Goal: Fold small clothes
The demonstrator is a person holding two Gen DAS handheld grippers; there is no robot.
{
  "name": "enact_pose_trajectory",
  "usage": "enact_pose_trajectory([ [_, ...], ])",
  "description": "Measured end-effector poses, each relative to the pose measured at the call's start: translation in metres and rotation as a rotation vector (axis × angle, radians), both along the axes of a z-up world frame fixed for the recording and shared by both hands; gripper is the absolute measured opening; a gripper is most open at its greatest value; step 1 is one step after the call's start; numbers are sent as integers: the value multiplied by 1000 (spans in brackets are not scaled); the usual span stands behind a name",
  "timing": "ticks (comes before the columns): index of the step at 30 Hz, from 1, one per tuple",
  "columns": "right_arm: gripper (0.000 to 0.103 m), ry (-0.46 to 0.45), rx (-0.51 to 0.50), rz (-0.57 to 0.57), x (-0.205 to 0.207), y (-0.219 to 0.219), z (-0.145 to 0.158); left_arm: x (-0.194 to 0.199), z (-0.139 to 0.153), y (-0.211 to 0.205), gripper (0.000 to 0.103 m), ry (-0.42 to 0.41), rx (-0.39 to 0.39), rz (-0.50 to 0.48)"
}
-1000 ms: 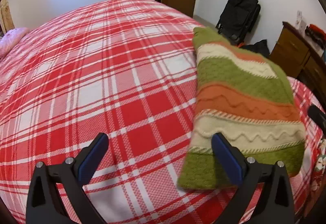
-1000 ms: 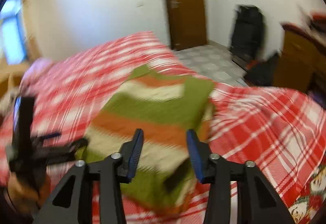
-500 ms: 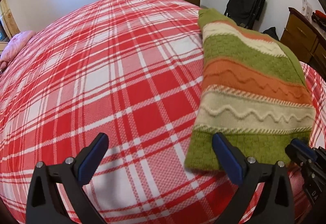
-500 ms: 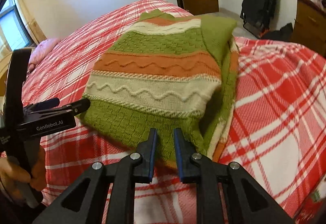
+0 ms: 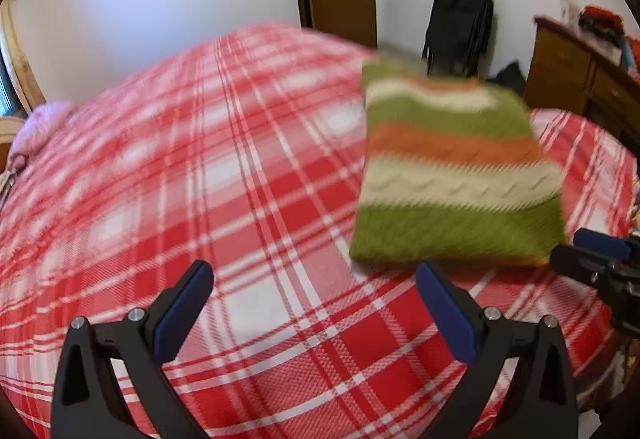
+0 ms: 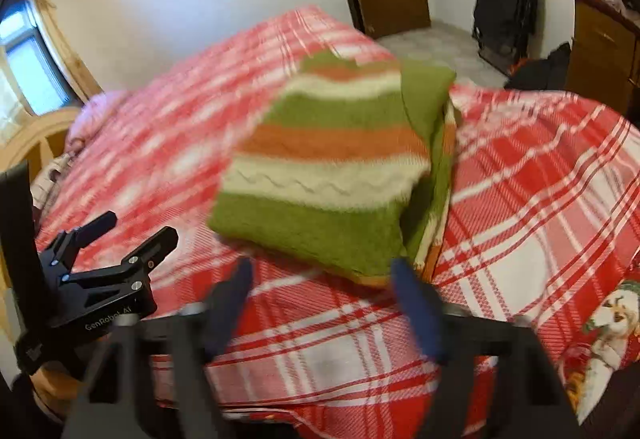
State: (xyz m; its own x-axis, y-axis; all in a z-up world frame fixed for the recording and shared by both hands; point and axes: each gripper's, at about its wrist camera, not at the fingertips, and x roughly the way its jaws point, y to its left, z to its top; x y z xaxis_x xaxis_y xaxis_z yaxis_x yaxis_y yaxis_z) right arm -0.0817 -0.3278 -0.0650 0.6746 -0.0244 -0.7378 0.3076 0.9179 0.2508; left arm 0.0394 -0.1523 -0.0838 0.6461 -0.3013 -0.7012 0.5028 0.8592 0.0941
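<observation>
Change: the right gripper (image 6: 322,303), nearly closed at the hem half a second ago, has just been opening; nothing sits between its jaws now.
Left gripper (image 5: 312,309): jaws spread wide, empty, over bare bedspread.
Folded green, orange and cream striped knit sweater (image 5: 452,167): flat on the red-and-white plaid bedspread (image 5: 200,179), near its right edge.
Open room: wide bedspread left of the sweater.

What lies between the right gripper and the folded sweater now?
Only bare plaid bedspread. In the right wrist view the right gripper, jaws just opened with nothing between them, sits short of the sweater; its near edge is not between the pads.
</observation>
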Motion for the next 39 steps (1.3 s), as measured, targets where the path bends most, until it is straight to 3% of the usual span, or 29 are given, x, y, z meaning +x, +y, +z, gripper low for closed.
enact_pose_trajectory([
  [7, 82, -65, -111, -50, -35, 9, 33, -19, 43, 18, 103, -27, -117, 17],
  [11, 82, -189, -138, -125, -45, 11, 58, -31, 57, 19, 103, -35, -158, 23],
  [17, 82, -311, -242, -200, -35, 30, 87, -43, 77, 24, 103, -116, -174, 70],
  [20, 82, -373, -347, -244, -33, 44, 99, -46, 87, 30, 103, -182, -179, 102],
  [23, 82, -403, -371, -273, -30, 52, 109, -51, 96, 35, 103, -260, -171, 123],
  [27, 82, -470, -323, -360, -46, 56, 103, -53, 100, 41, 103, -276, -189, 112],
  [31, 82, -411, -363, -351, -50, 61, 90, -55, 98, 41, 103, -280, -173, 120],
  [39, 82, -451, -336, -369, -71, 58, 91, -74, 105, 38, 103, -337, -169, 88],
])
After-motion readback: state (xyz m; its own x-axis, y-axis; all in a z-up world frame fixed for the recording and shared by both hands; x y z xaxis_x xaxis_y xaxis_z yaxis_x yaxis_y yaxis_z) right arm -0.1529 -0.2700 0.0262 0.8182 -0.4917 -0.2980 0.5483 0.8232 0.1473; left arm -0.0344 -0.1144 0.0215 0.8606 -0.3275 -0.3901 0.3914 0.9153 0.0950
